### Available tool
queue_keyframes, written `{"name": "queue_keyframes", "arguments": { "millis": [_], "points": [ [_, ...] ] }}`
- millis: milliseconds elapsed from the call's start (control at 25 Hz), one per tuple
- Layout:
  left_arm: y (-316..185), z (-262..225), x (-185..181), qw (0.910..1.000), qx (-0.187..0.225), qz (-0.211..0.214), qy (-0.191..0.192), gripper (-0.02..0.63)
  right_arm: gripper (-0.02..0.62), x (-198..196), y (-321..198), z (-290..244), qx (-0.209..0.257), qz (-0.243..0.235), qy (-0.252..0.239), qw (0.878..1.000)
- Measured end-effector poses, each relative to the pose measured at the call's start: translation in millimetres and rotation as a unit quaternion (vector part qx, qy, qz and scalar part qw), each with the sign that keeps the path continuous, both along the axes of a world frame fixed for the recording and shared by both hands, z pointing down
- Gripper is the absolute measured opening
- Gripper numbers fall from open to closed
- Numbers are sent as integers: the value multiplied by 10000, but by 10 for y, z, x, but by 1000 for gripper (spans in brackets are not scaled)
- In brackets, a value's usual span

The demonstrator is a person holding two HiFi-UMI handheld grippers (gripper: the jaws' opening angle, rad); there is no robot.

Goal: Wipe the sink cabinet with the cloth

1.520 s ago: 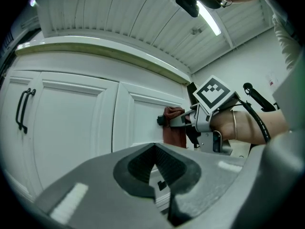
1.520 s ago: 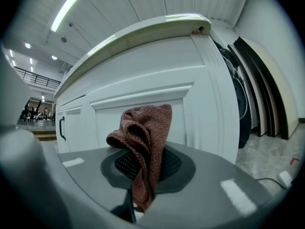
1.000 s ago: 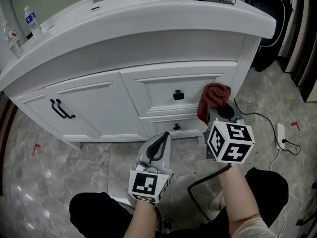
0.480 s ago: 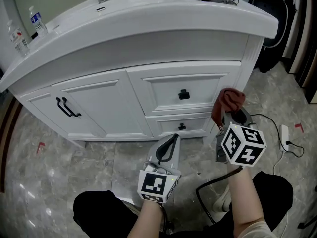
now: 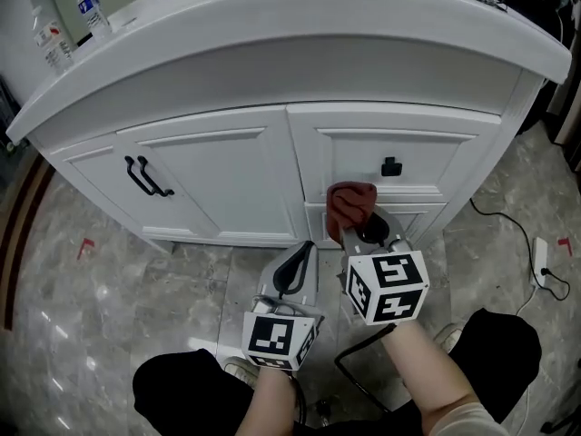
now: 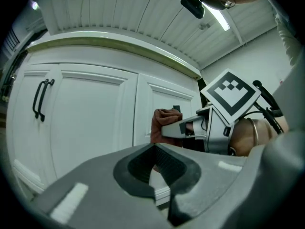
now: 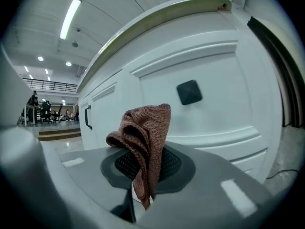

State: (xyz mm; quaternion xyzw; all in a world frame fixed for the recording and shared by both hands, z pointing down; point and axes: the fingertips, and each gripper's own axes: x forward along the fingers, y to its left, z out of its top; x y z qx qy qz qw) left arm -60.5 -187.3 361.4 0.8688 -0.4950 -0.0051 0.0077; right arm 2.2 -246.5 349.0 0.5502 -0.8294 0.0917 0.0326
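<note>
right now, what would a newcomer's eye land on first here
The rust-red cloth stands out most, pinched in the right gripper in front of the drawers of the white sink cabinet. Next come the black pulls: a square knob on the upper drawer, paired bar handles on the doors further left. The left gripper sits low beside the right, shut and empty.

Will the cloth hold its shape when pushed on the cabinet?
Likely floppy: the cloth folds and droops over the jaws of the right gripper. Probably light, since a pinch alone holds it. Its coarse weave may drag on the cabinet rather than slip.
</note>
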Motion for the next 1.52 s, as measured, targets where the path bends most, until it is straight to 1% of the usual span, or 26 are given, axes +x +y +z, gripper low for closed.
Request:
{"name": "queue_keyframes", "arguments": {
  "millis": [120,200,360,520,880,1080,1520],
  "points": [
    [-40,14,-177,9999,-12,-137,-3,1,81,-331,-56,-47,103,-353,-7,9993],
    [-62,0,-257,9998,3,-200,17,1,81,-437,-119,-28,33,-463,-128,9988],
    [-113,-42,-308,9996,53,-252,67,1,81,-435,-199,-6,-175,-525,-382,9977],
    [-151,-39,-249,9998,45,-163,79,1,84,-393,-201,-4,-372,-560,-551,9962],
    [-134,-73,35,9999,79,96,86,1,83,2,-207,-18,-403,-204,-496,9977],
    [-132,-102,133,9998,97,149,107,0,84,232,-188,-25,-393,-52,-450,9982],
    [-31,-50,616,9984,51,559,28,1,87,1013,-106,-35,-379,593,-473,9964]
  ]
}}
